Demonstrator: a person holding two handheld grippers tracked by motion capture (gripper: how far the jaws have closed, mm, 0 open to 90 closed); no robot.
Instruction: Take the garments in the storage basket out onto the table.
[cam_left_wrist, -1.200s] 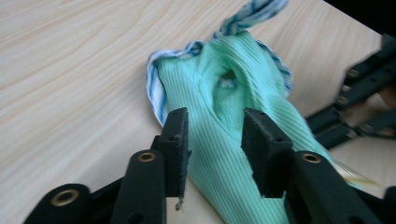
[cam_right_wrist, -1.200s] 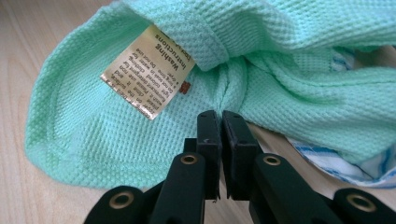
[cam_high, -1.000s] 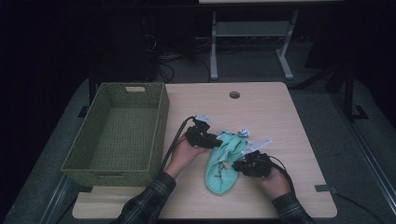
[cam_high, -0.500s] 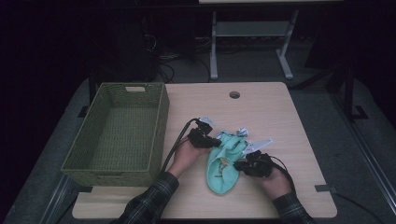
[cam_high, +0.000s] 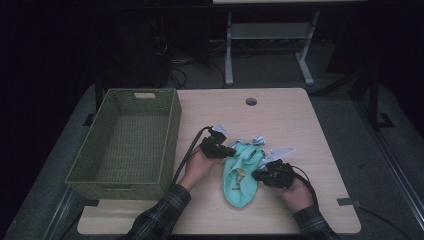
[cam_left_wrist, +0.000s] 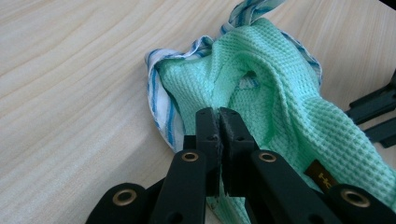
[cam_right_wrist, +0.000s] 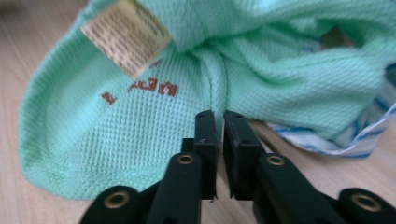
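A mint-green waffle cloth (cam_high: 239, 176) lies crumpled on the wooden table (cam_high: 280, 115), over a white cloth with blue stripes (cam_high: 257, 140). My left gripper (cam_high: 231, 151) is at the cloth's upper left edge. In the left gripper view its jaws (cam_left_wrist: 218, 112) are shut on a raised fold of the green cloth (cam_left_wrist: 280, 88), and the striped cloth (cam_left_wrist: 156, 88) peeks out beneath. My right gripper (cam_high: 256, 175) is at the cloth's right side. Its jaws (cam_right_wrist: 217, 114) pinch another fold of the green cloth (cam_right_wrist: 116, 135), below a beige care label (cam_right_wrist: 127, 35).
A green woven basket (cam_high: 170, 135) stands empty at the table's left, close to my left forearm. A round cable hole (cam_high: 251, 101) sits near the far edge. Bare tabletop lies to the right and beyond the cloths. Cables trail from both grippers.
Both hands keep their places at the cloth. The green cloth looks slightly more gathered between the two grippers than a second ago.
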